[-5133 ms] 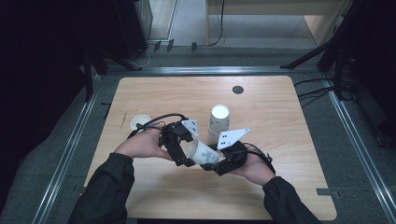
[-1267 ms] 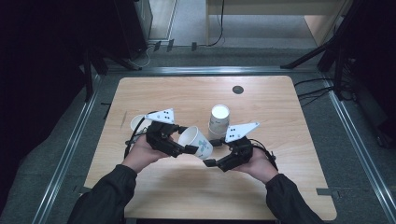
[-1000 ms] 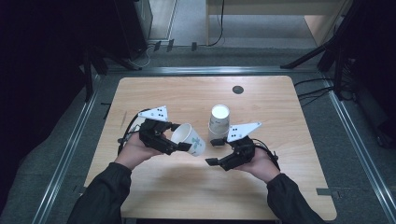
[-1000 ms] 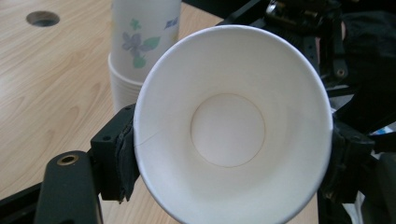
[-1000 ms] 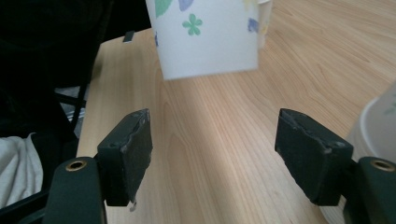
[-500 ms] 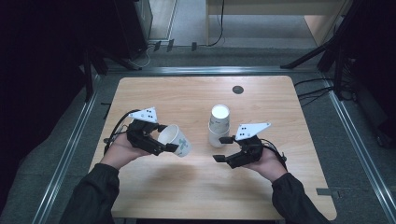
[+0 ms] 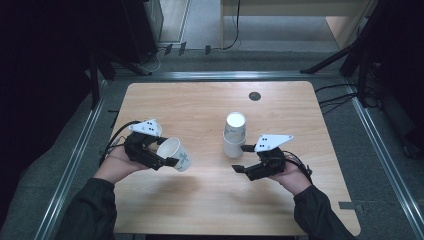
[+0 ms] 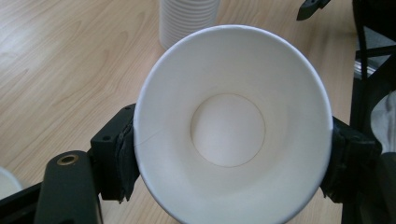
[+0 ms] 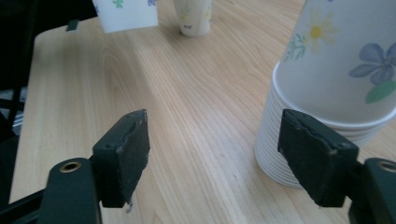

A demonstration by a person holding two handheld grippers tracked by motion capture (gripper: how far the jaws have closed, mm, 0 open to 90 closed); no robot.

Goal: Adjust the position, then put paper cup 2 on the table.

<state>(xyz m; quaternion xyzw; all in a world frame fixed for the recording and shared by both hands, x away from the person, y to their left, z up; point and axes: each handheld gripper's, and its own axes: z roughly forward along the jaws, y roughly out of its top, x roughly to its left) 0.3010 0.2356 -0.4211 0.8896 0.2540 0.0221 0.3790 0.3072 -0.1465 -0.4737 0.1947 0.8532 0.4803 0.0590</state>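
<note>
The stack of paper cups (image 7: 234, 135) stands upside down near the middle of the wooden bench (image 7: 210, 210), and everything else is placed from it. The stack carries a flower print, seen close up in the right gripper view (image 9: 327, 93), with many rims packed tight at its foot.

To the left of the stack, well apart from it, the left tongs (image 7: 167, 159) clamp a single paper cup (image 7: 175, 152) by its wall. The cup lies on its side above the bench, its mouth turned toward the person's left hand (image 7: 117, 165) and its flowered bottom end pointing toward the stack. In the left gripper view the cup (image 8: 233, 126) faces the camera mouth-first, white inside, with a black pad pressed against each side of it; the foot of the stack (image 8: 189, 21) shows beyond its rim.

Just to the right of the stack and a little nearer the person, the right tongs (image 7: 242, 159) rest in the right hand (image 7: 292, 175), aimed leftward past the stack's foot. Their jaws have just been opening and now stand well apart with nothing between them. In the right gripper view the right tongs (image 9: 215, 158) frame bare wood, and the stack sits just beyond the right-hand pad, apart from it.

Another cup (image 9: 192, 16) stands on the far side of the bench from the stack in that view.
</note>
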